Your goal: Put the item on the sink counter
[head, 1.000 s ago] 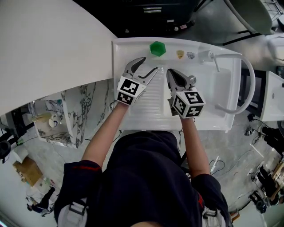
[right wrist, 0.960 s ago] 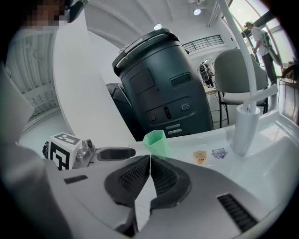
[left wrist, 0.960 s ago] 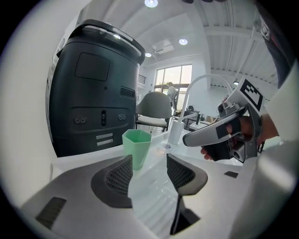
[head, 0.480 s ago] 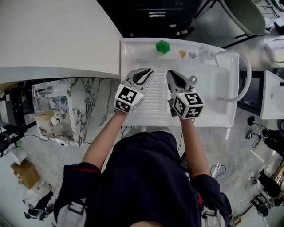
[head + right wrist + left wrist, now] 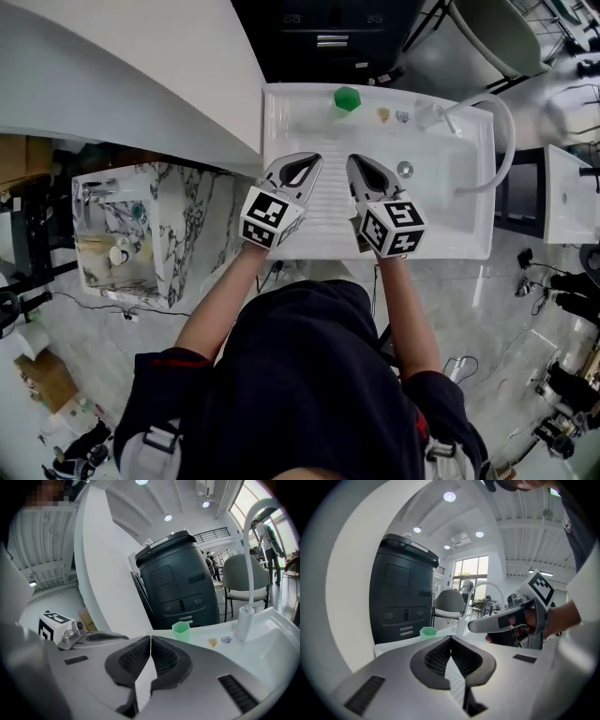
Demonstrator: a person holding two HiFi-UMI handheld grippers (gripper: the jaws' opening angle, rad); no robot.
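1. Both shut, both empty: your left claw [image 5: 312, 159] and right claw [image 5: 354, 160], centre frame.
2. The green cup [image 5: 347, 97] stands upper centre on the sink surface [image 5: 450, 225], apart from them.
3. Placing looks done; next, pull clear.

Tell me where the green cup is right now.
In the head view the green cup stands near the top middle, on the far edge of the white sink unit, with the faucet off to its right.

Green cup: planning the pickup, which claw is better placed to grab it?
Right, probably: right claw is nearer the cup and nearly in line; left claw sits aside. Both shut, empty.
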